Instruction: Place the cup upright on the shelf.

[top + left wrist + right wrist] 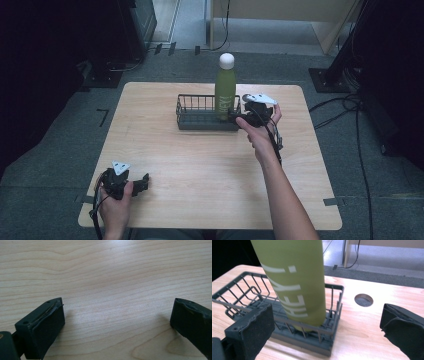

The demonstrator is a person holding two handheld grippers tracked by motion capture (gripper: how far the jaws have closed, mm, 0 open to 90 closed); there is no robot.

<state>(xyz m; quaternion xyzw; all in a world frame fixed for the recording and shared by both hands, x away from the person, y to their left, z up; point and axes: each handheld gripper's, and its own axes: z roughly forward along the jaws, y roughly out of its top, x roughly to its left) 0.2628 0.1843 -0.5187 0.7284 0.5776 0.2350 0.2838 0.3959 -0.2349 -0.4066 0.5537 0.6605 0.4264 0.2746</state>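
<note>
The left gripper (142, 184) rests near the person, jaws wide and empty. Farther off, the right gripper (235, 118), jaws wide, is nearer the tall green bottle (225, 90), standing in the basket (192, 121) at its eleven o'clock.

The left gripper (117, 315), its two black jaws standing wide apart (nothing between them), hovers close over the pale wooden desk (112, 272).
</note>
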